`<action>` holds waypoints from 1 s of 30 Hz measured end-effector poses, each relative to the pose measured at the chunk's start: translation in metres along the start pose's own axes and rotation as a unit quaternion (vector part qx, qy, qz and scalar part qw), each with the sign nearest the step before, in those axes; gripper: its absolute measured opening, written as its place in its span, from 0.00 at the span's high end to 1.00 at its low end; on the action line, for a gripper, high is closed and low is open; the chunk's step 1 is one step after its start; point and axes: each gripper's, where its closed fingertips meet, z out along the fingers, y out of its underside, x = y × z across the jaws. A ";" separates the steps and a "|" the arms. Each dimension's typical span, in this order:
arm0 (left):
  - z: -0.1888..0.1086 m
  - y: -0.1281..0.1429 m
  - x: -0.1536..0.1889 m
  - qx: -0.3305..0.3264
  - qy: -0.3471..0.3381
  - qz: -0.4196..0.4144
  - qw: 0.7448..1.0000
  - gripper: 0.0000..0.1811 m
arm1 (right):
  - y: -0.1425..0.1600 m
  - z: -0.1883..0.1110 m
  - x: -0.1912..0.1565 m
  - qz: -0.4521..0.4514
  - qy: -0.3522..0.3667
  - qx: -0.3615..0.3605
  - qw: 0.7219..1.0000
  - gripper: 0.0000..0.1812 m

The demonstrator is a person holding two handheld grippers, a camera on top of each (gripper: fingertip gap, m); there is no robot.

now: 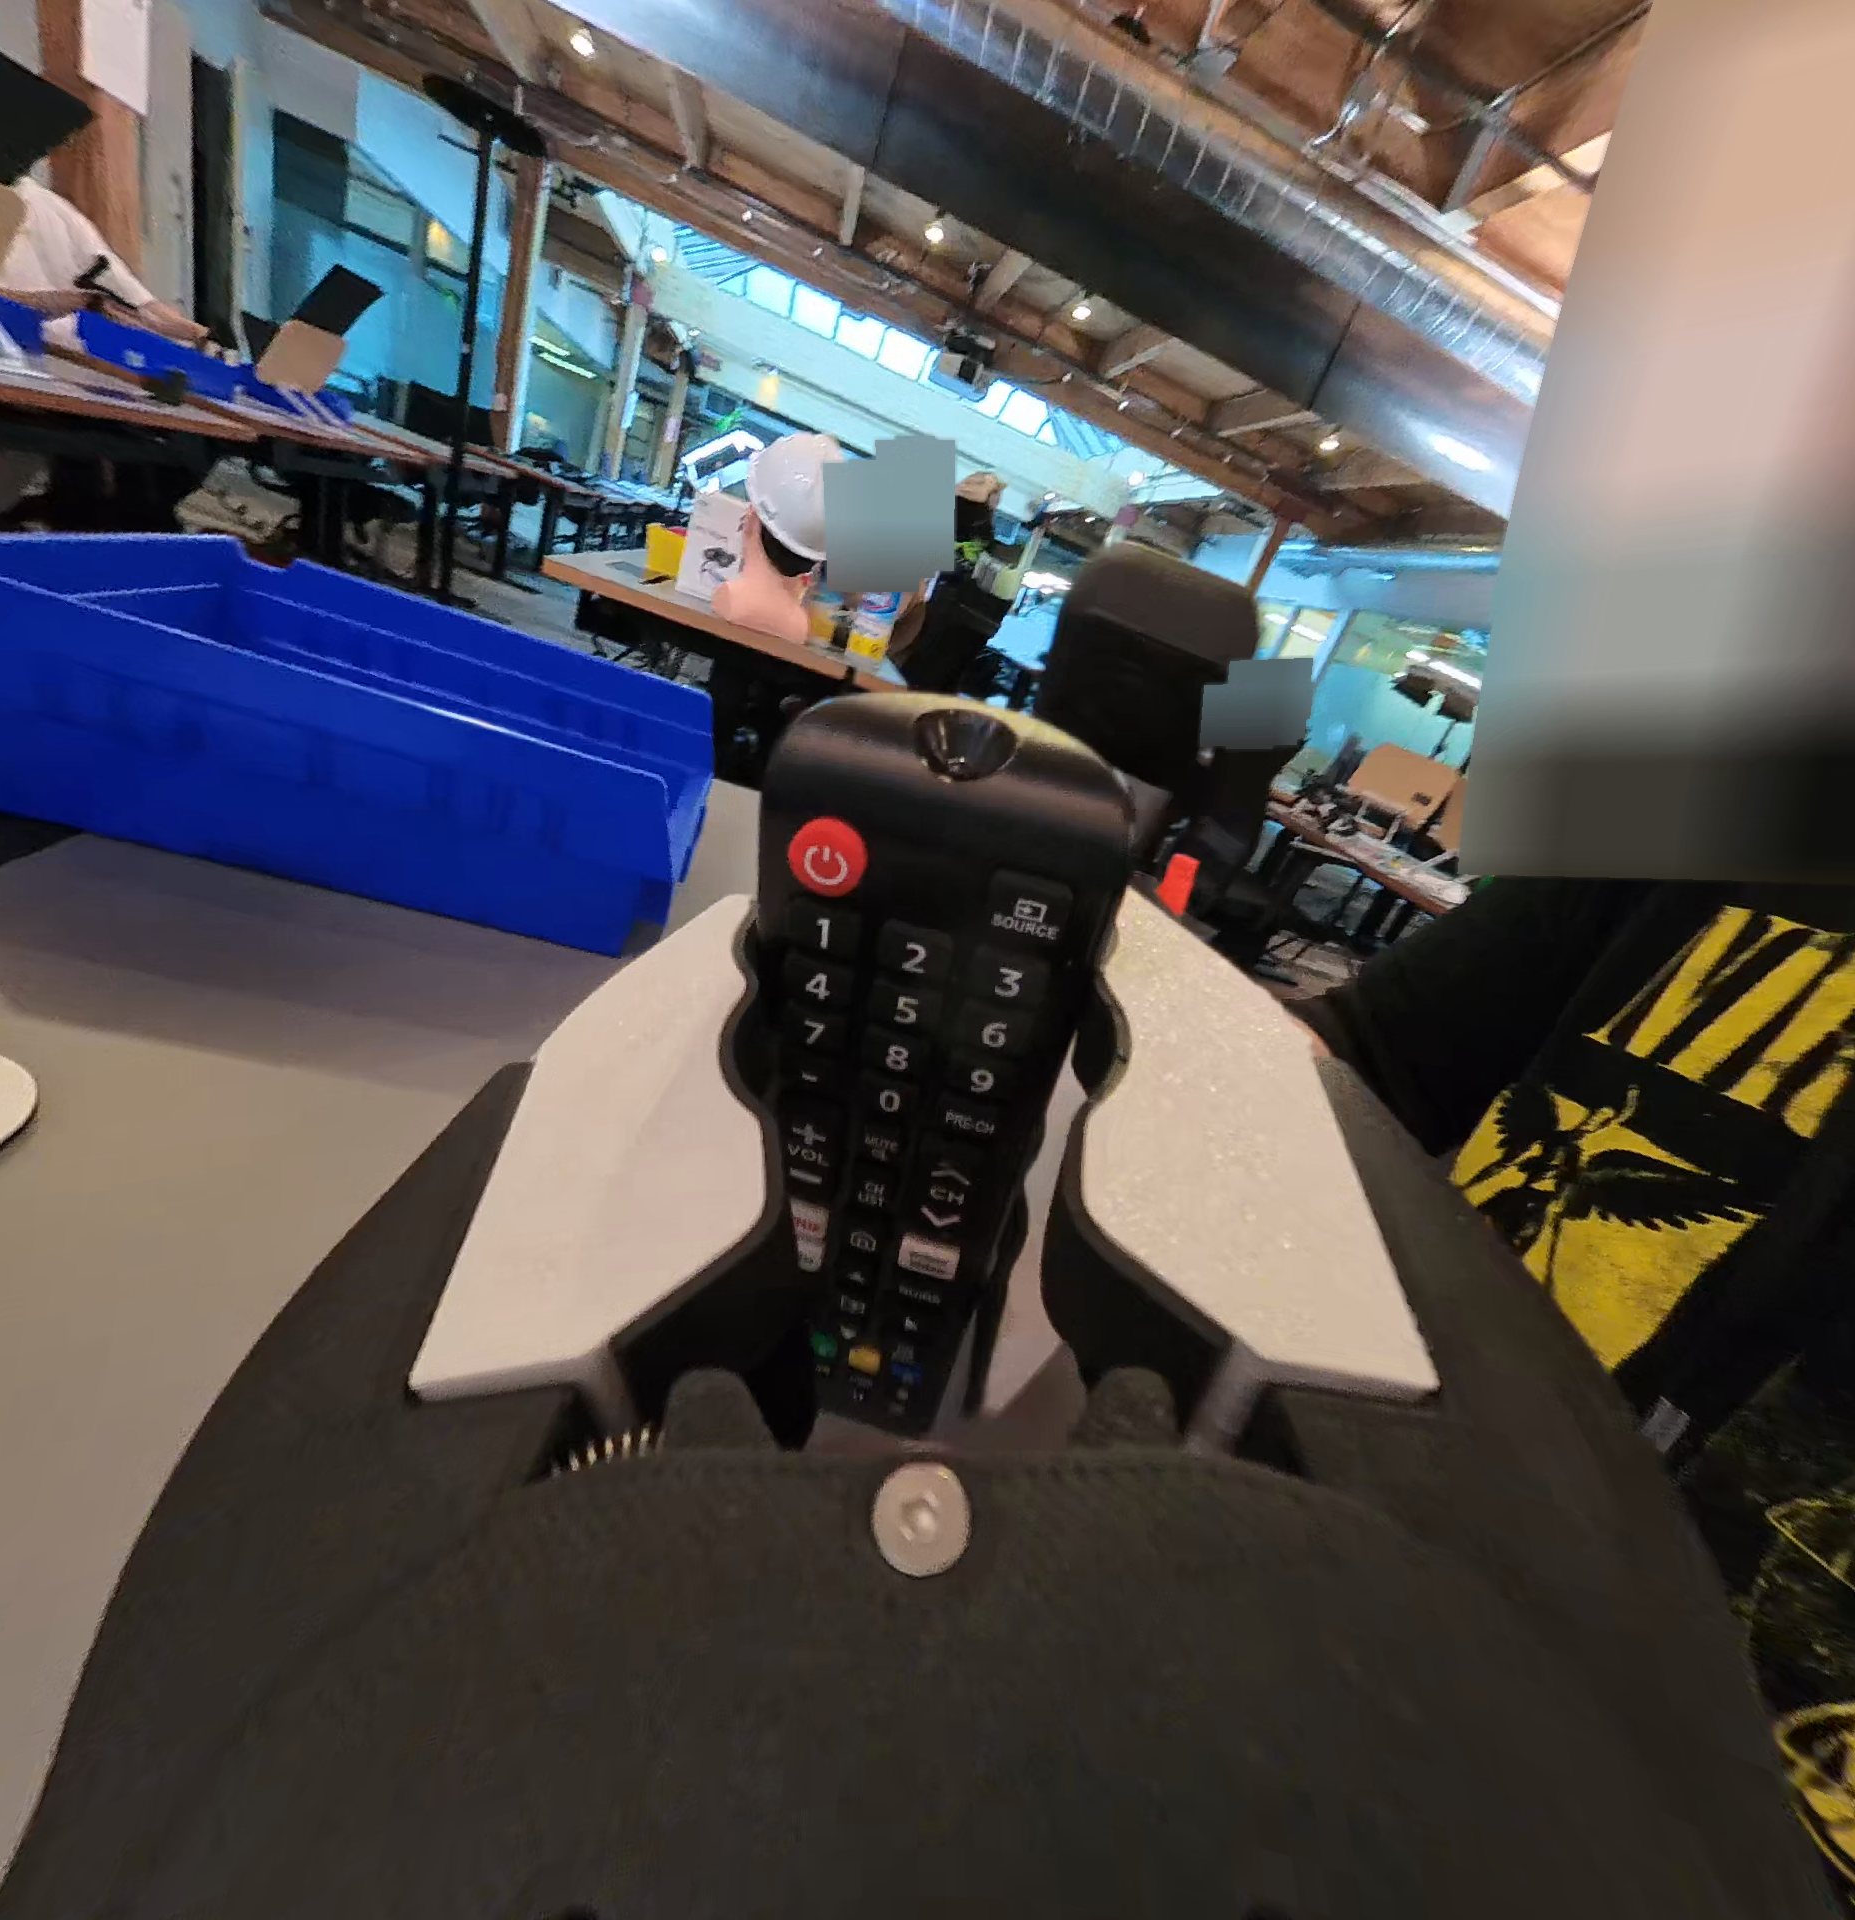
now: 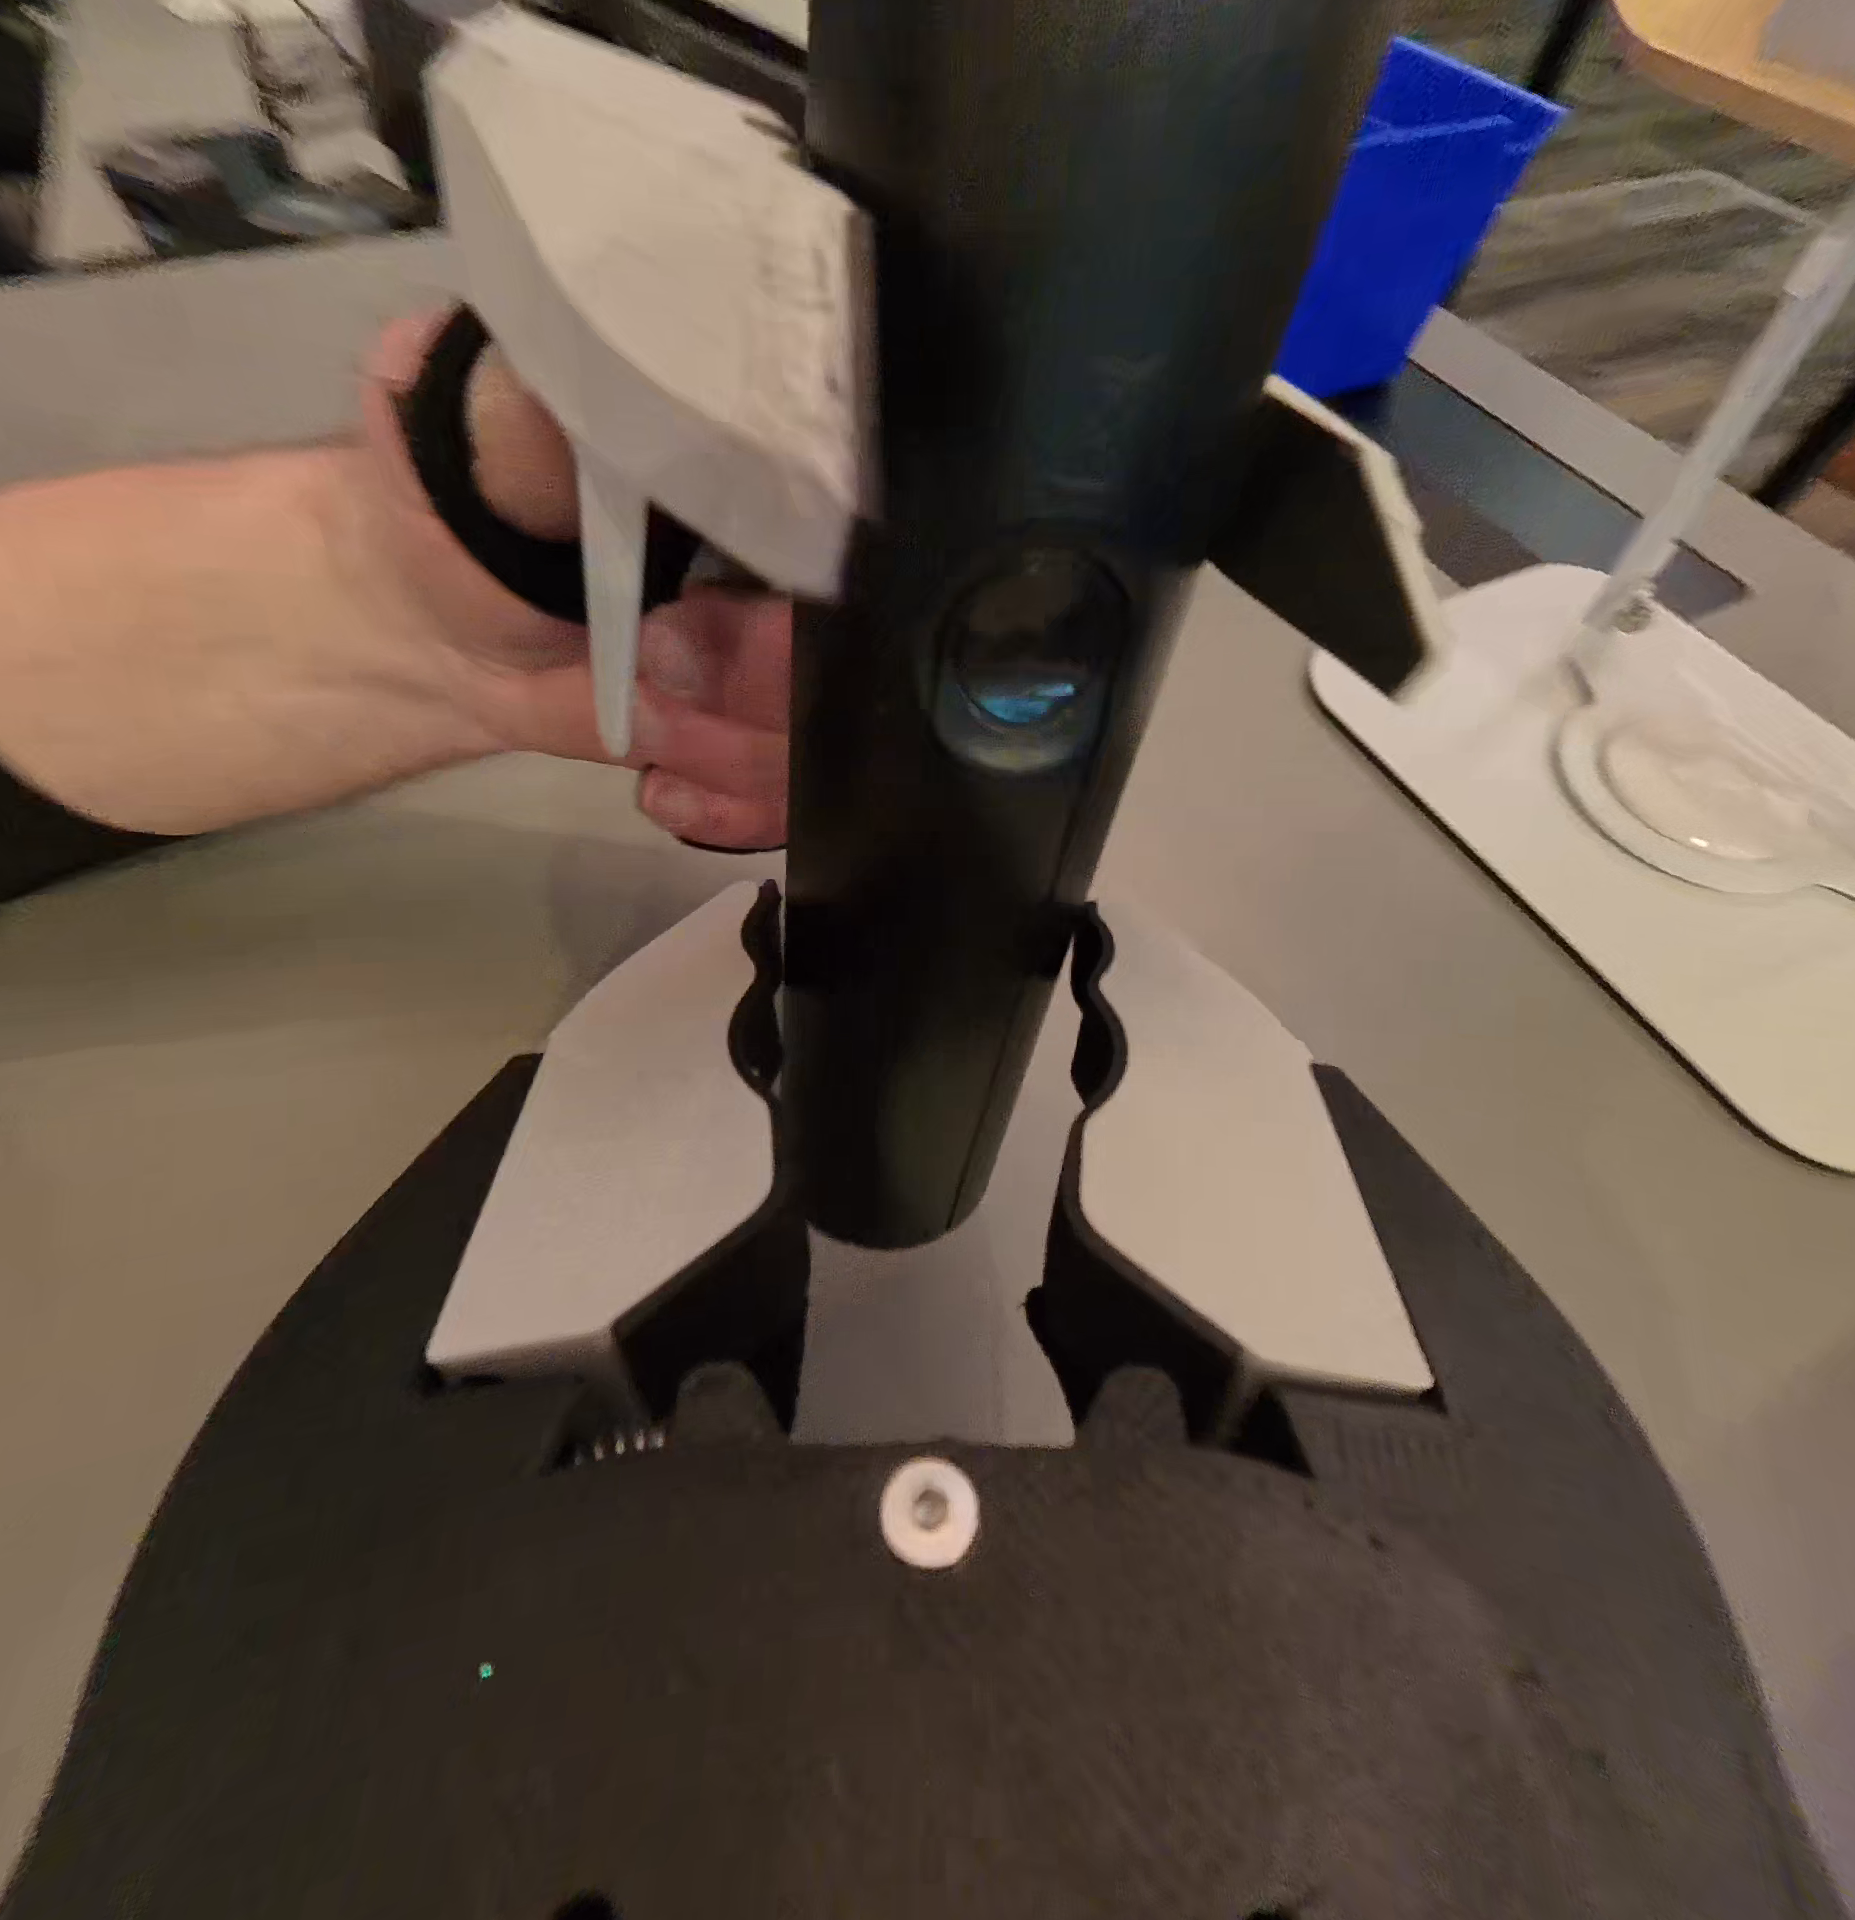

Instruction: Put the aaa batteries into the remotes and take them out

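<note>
Colours as I see them: remote (image 1: 928, 1039) is black, red power button (image 1: 827, 856) top left, white numerals on the keys, small green, yellow and blue keys low down. Left gripper (image 1: 928, 997): white fingers, black inner pads, black textured body, one silver screw (image 1: 920, 1519). Right gripper (image 2: 928, 997) same scheme, white fingers on black body; the remote's underside in it is plain glossy black. Bin (image 1: 310, 717) is saturated blue. Table (image 1: 175, 1195) is flat grey. My shirt (image 1: 1671, 1174) is black with a yellow print, bird figure and stripes. Stand base (image 2: 1650, 831) on the right is white with a clear post.
</note>
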 end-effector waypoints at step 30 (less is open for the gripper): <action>0.007 0.036 0.035 -0.080 0.104 0.052 0.990 0.67 | 0.006 -0.026 -0.039 0.080 -0.458 -0.021 0.885 0.81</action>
